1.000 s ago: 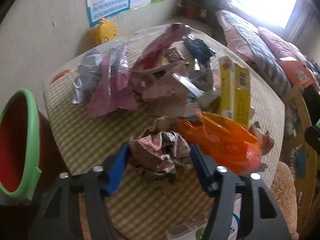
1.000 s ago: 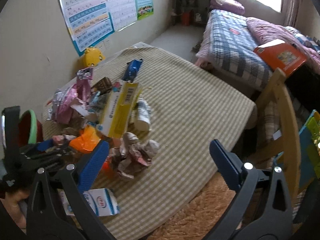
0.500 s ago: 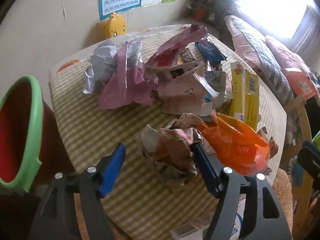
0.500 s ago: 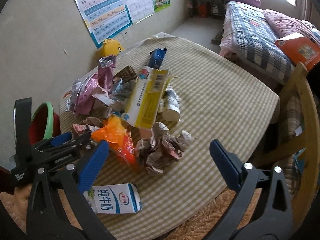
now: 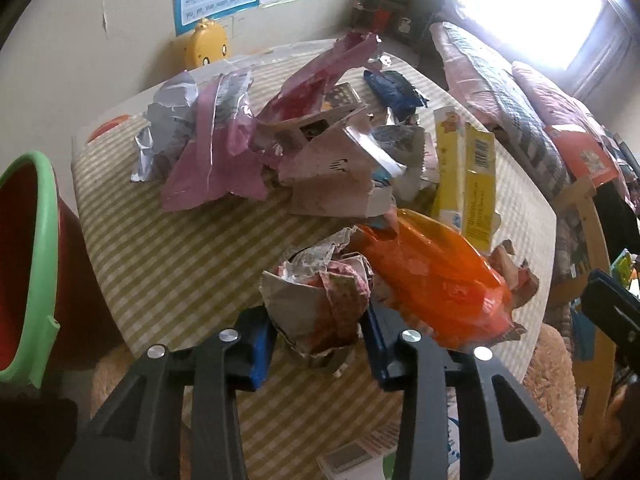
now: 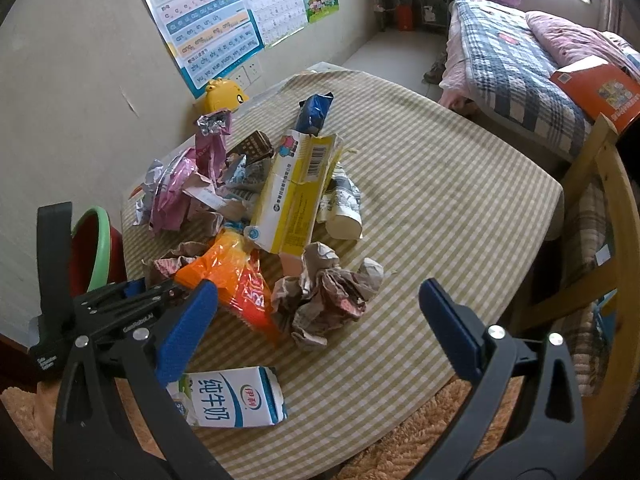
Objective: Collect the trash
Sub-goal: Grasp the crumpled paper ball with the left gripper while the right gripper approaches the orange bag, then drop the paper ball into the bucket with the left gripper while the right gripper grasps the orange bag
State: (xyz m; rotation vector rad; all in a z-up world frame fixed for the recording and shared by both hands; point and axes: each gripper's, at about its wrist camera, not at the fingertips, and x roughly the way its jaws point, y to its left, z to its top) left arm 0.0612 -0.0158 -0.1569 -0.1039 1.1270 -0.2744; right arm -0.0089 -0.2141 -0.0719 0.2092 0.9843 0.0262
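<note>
Left tongs (image 5: pixel 318 344) have just been closing, and now both blue pads pinch a crumpled paper wad (image 5: pixel 320 304) low over the checked surface (image 5: pixel 168 264). Pickup's in hand. Right tongs (image 6: pixel 316 320) hang spread, nothing between them, a second paper ball (image 6: pixel 328 292) just ahead. Next, by my read: lift and carry left to the green-rimmed bin (image 5: pixel 28 264). Farther on, the wrapper pile (image 5: pixel 320 136) waits.
</note>
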